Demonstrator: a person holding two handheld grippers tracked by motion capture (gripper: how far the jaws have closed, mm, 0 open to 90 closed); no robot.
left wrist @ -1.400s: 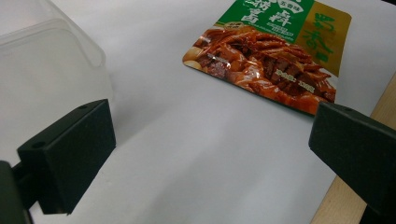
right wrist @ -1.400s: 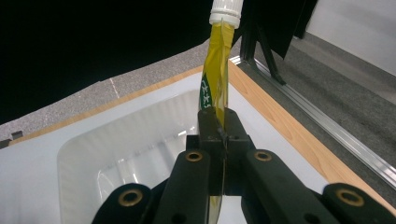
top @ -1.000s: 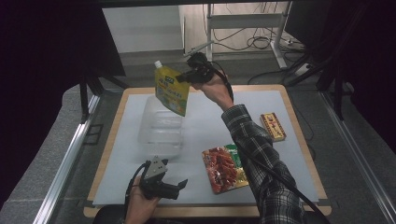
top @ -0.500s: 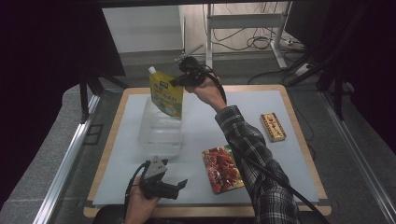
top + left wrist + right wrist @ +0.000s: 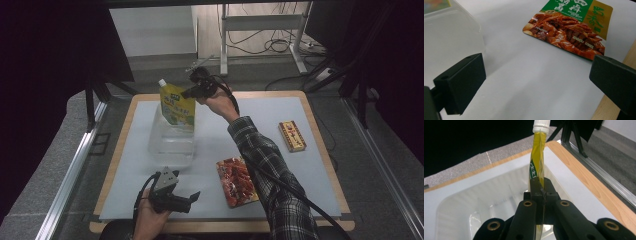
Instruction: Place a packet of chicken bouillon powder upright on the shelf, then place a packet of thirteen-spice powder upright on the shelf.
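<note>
High view | right tool (image 5: 192, 91) clamping yellow pouch (image 5: 177, 105), clear tub (image 5: 170, 142) sitting just below | left tool (image 5: 187, 200) gaping, holding nothing, snack packet (image 5: 569, 27) lying ahead.

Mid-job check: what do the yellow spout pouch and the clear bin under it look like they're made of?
Yellow spout pouch: likely flexible glossy plastic film; it hangs thin and flat, topped by a white screw cap. Clear bin: seemingly translucent, slightly frosted rigid plastic; the table shows through its walls.

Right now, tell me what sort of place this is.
Probably a lab or test workstation: a wooden table with a grey mat, dark screens around it, a metal stand and loose cables on the floor behind.
</note>
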